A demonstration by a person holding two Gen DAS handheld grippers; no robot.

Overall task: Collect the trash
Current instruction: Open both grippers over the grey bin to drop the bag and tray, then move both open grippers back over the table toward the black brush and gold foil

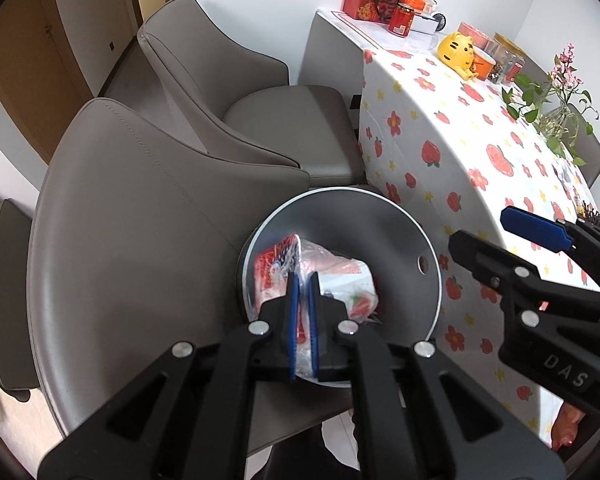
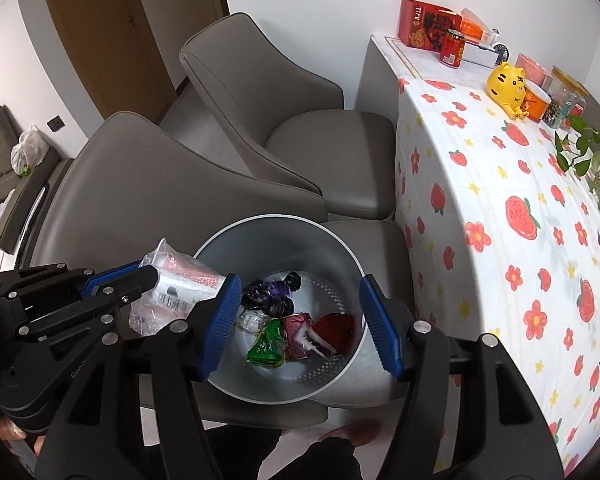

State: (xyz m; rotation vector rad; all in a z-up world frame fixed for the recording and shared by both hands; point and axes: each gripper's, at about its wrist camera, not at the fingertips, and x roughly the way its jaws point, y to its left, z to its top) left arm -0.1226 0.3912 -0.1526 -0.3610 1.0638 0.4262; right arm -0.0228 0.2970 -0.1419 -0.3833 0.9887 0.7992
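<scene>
Grey metal bin [image 2: 284,240] sits on the chair seat; the left gripper [image 1: 302,304] clamps a plastic wrapper [image 1: 340,276] over it for dropping, while the right gripper [image 2: 300,320] hangs spread, empty, above binned wrappers [image 2: 276,320]

Two grey upholstered chairs [image 2: 204,184] side by side, tucked beside a table under a flower-and-strawberry cloth [image 2: 500,216]; at the table's far end a red printed box [image 2: 424,24], red can [image 2: 452,48], yellow tiger figure [image 2: 506,84], orange bowl [image 2: 538,100], clear jars [image 2: 564,100]; trailing green plant [image 1: 548,108] in glass; wooden door [image 2: 112,32] behind.
</scene>
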